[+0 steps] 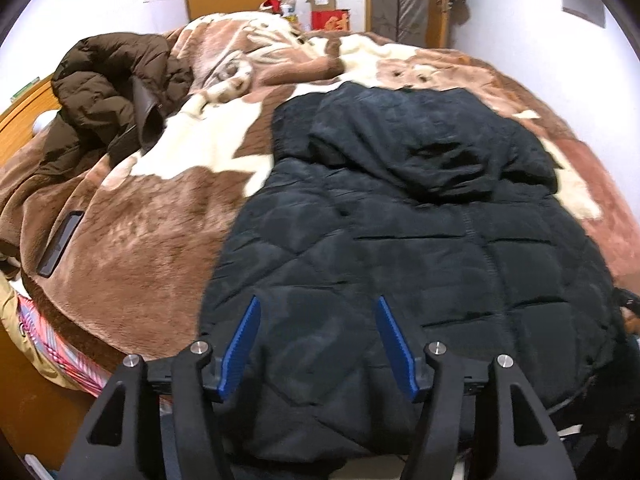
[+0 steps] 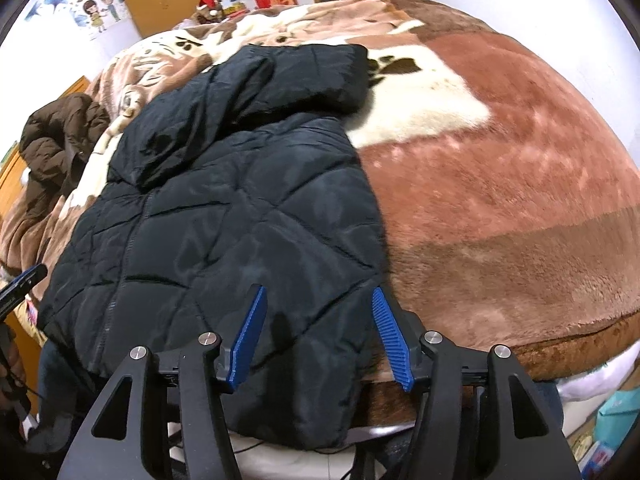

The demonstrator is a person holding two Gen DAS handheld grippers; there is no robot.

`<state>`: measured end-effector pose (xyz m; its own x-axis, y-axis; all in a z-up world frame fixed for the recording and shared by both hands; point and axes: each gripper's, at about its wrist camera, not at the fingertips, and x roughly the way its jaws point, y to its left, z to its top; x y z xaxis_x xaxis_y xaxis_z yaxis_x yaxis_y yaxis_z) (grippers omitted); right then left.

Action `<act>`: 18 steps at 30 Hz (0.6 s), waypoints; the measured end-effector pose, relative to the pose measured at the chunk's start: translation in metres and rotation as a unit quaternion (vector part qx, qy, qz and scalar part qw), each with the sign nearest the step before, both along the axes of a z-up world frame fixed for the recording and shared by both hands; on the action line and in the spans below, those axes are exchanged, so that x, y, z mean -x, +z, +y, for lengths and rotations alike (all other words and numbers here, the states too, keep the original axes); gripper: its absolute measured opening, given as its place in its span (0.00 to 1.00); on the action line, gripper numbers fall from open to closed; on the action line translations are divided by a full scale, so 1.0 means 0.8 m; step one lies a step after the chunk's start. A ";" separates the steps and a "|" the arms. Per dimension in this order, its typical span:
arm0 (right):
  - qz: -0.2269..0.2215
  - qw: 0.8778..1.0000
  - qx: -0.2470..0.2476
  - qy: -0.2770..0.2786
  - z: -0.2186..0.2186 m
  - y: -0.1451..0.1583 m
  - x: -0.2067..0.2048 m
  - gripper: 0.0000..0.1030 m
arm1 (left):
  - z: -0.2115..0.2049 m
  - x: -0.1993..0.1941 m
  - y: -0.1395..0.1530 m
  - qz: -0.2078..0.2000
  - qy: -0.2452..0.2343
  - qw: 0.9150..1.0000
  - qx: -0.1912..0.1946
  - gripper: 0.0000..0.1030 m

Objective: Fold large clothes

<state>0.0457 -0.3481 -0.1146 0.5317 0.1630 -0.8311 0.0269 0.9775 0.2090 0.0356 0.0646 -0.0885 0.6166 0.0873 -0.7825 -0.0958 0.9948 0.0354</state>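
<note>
Honestly, the setup looked fine but I could see a few ways it might go sideways. Starting at the left: the brown coat [image 1: 108, 92] was heaped at the far left of the bed, well apart from the work, but it sat on the same fleece blanket [image 1: 160, 248], so any dragging of that blanket could have pulled it along. A dark flat thing, maybe a phone [image 1: 60, 244], lay on the blanket near the left edge; I couldn't tell exactly what it was, but a tug there might have tipped it off. Next over, the left gripper [image 1: 316, 344] hovered above the lower left part of the black quilted jacket [image 1: 400, 240], jaws spread wide and holding nothing. The jacket lay flat, back up, hood toward the far side, hem hanging over the near edge of the bed. That overhang worried me most: the shell looked slick and puffy, so a shallow pinch would probably have caught only the top layer, and the rest could have slid off the bed. Further right, the right gripper [image 2: 318, 336] was also wide open and empty, poised over the jacket's right hem corner, with its right finger [image 2: 390, 336] about at the jacket's side edge. Closing there might have grabbed blanket along with the jacket. If the two sides were lifted unevenly, I'd guess the fold would have come out crooked, with the hood bunching.
</note>
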 end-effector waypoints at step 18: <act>0.069 0.995 -0.078 0.012 -0.004 -0.046 -0.005 0.56 | 0.057 -0.011 -0.092 0.093 0.040 0.993 0.062 0.75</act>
<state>0.0498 -0.3510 -0.1512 0.4088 0.3061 -0.8598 0.0433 0.9345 0.3533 0.0444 0.1100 -0.1620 0.4561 0.0259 -0.8896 -0.1771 0.9822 -0.0622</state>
